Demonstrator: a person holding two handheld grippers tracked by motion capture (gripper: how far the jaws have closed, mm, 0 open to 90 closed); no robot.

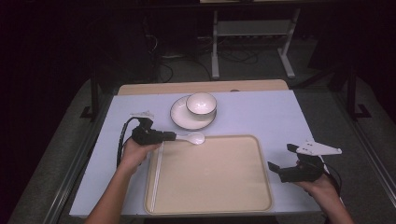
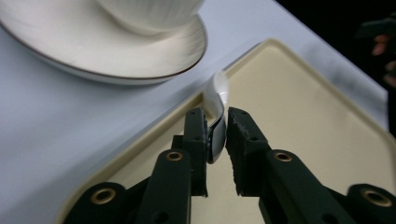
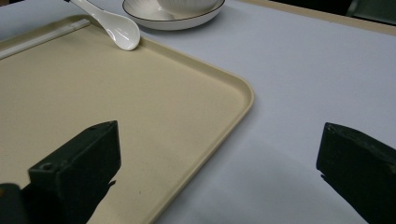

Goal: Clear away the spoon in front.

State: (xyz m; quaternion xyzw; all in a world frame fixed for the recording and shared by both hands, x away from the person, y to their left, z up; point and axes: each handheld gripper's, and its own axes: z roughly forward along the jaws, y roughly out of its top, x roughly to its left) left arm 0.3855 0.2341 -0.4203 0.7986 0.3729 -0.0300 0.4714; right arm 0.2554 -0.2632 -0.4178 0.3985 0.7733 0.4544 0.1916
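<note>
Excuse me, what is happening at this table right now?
A person works with two handheld grippers. The left gripper has a white spoon by its handle between the jaws, its bowl at the tray's far rim. The right gripper is open and holds nothing. A bowl sits on a plate beyond the tray.

Spoon (image 1: pixel 190 137) — white, glossy, glazed ceramic by the look; bright highlights run along its handle and bowl. Soup bowl (image 1: pixel 201 103) and saucer plate (image 1: pixel 185 119): the same glazed white ware, fine ribbing on the surfaces, a thin dark line at each rim. Tray (image 1: pixel 212 175) — beige plastic, matt, faintly grainy, with a smooth rounded rim. Table cover (image 1: pixel 261 116): pale lilac-blue, smooth, matt, no sheen. A strip of light wood (image 1: pixel 201 87) shows along the far table edge, flat finish. Left gripper (image 2: pixel 215 140) jaws are matt black plastic with brass-coloured metal pivots; the pads' edges look rough and crumbly. Right gripper (image 3: pixel 219 172) jaws: the same matt black.
</note>
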